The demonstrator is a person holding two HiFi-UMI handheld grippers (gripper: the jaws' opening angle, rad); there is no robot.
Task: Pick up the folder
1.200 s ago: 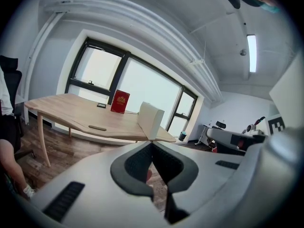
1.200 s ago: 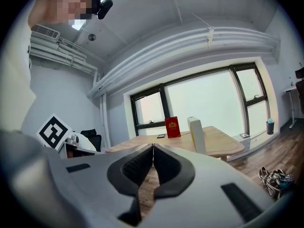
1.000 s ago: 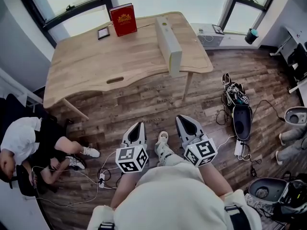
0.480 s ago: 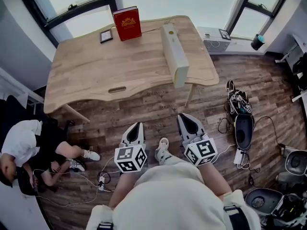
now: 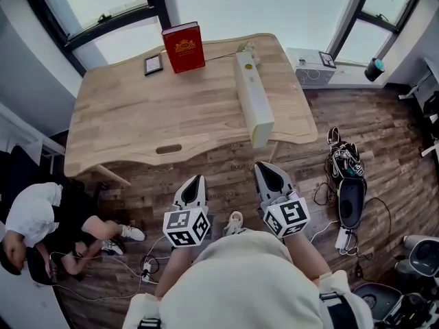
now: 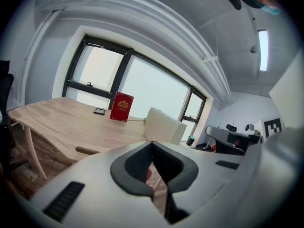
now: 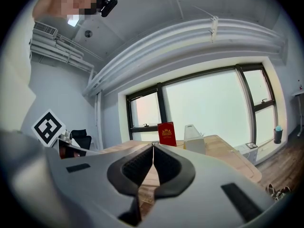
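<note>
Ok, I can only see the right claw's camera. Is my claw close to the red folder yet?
Observer: No. From the head view, the right claw looks short of the table's near edge. The red folder stands upright at the far edge.
Operator: Is anything beside it?
Observer: A small dark frame lies flat just to its left.
Operator: What's the other claw doing?
Observer: The left claw is shut with nothing in it, level with yours.
</note>
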